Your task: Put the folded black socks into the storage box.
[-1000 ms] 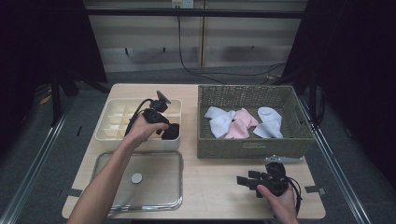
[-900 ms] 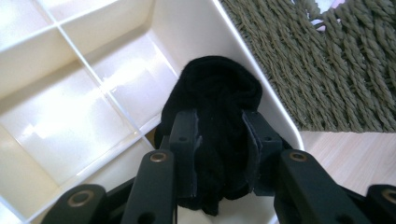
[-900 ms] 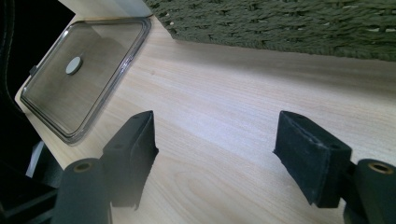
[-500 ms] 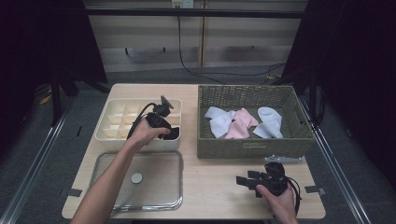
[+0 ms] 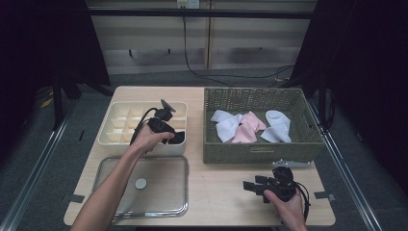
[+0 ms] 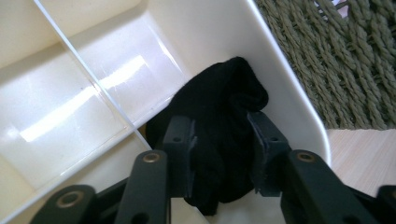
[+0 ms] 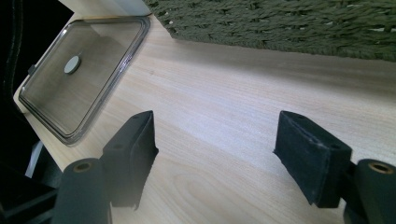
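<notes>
A cream divided organizer box (image 5: 120,126) stands on the table's left half. My left gripper (image 5: 173,136) reaches down into its near right corner compartment, shut on a black sock (image 5: 180,138). In the left gripper view the black sock (image 6: 229,93) bulges between the two pads of my left gripper (image 6: 223,154) and rests against the box wall (image 6: 289,107). My right gripper (image 5: 251,185) lies low over the table near the front right edge, and in its own view my right gripper (image 7: 215,149) is open with bare wood between its pads.
A woven green basket (image 5: 260,151) at the right holds two white socks (image 5: 226,127) and a pink one (image 5: 248,127). A clear lid (image 5: 159,192) with a round knob (image 5: 140,183) lies at the front left, seen also as the lid (image 7: 84,65) ahead of my right gripper.
My left hand has shifted slightly right and down over the box's corner compartment with the black sock. The right gripper has barely moved.
</notes>
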